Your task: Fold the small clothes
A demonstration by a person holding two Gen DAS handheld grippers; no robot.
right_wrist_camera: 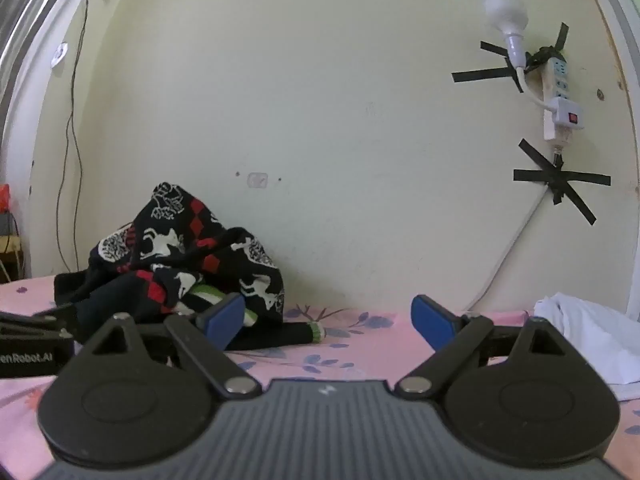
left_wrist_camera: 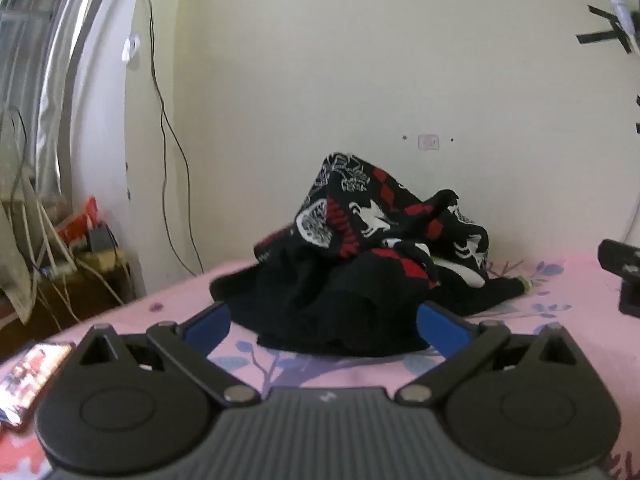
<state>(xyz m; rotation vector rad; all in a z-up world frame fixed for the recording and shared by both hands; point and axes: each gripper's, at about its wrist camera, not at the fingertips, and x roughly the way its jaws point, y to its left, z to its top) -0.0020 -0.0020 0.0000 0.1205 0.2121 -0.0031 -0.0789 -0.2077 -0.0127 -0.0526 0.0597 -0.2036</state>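
A pale cream wall (right_wrist_camera: 340, 120) backs a pink floral-print bedsheet (right_wrist_camera: 340, 356), where a crumpled heap of black clothes patterned in red and white (left_wrist_camera: 372, 256) sits against the wall. The left gripper (left_wrist_camera: 324, 320) is spread wide — dark cloth lies between its blue pads (left_wrist_camera: 440, 326), unpinched. The right gripper (right_wrist_camera: 328, 320) is spread and empty, the heap just left of it — folded white fabric (right_wrist_camera: 592, 336) lies at its right.
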